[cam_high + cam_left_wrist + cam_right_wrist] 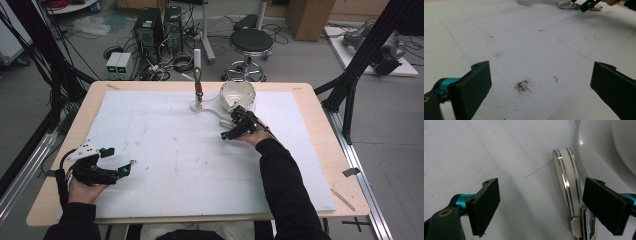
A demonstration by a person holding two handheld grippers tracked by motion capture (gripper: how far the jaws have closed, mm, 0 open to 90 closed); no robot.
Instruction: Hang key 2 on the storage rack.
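Two grippers in play, one working: the right gripper (540,206) hovers low over a striped strap (567,182), jaws spread, nothing pinched, strap just inside its right jaw beside the white stand (212,103). The reach looks underway; next, centre and squeeze. Left gripper (540,82) idles spread over the bare surface (524,45).

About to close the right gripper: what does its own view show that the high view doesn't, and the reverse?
Right gripper view: a white silver-striped band with a knurled metal end, lying between the open right gripper jaws, close beside one. High view: the left gripper, open over the white foam sheet. Both: that sheet and the round white dish.
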